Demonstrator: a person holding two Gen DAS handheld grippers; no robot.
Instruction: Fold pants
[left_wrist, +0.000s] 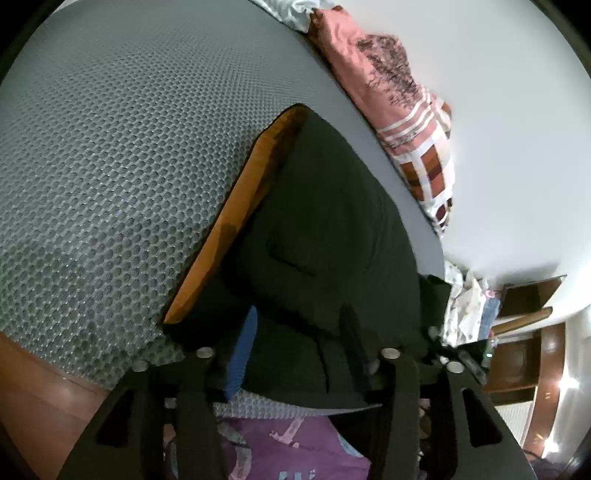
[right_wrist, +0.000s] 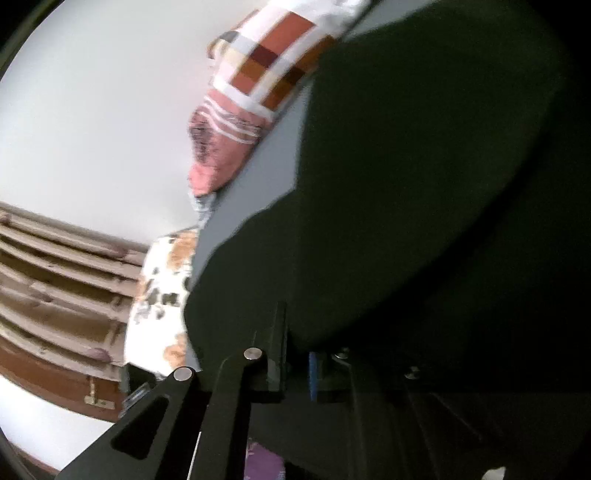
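Fold in progress on a bed. Nearest, the left gripper (left_wrist: 299, 339) has its blue-padded finger and its dark finger set apart, with the near edge of the dark pants (left_wrist: 325, 206) draped between and over them; whether the pads actually pinch the cloth cannot be told from the left wrist view. The right gripper (right_wrist: 295, 365) is buried under the same garment, its fingers showing only a narrow gap, and its hold likewise cannot be told; this view is blurred. The pants lie on the grey honeycomb-textured mattress cover (left_wrist: 110, 147), already doubled into a compact shape, with an orange lining band (left_wrist: 229, 214) exposed along their left edge. By judgement, the step in hand is carrying the near edge up and over toward the far end to make a further fold; the next move calls for both tools to travel together and level, so that the edges meet squarely and the orange band is covered or aligned. Below the left gripper a purple printed cloth (left_wrist: 295, 450) hangs near. Farther off, a pink and checked pillow (left_wrist: 406, 118) rests against the white wall (left_wrist: 517, 110), just beside the far end of the pants, and could crowd the landing place. A patterned white cloth (right_wrist: 162, 295) lies at the bed's side.
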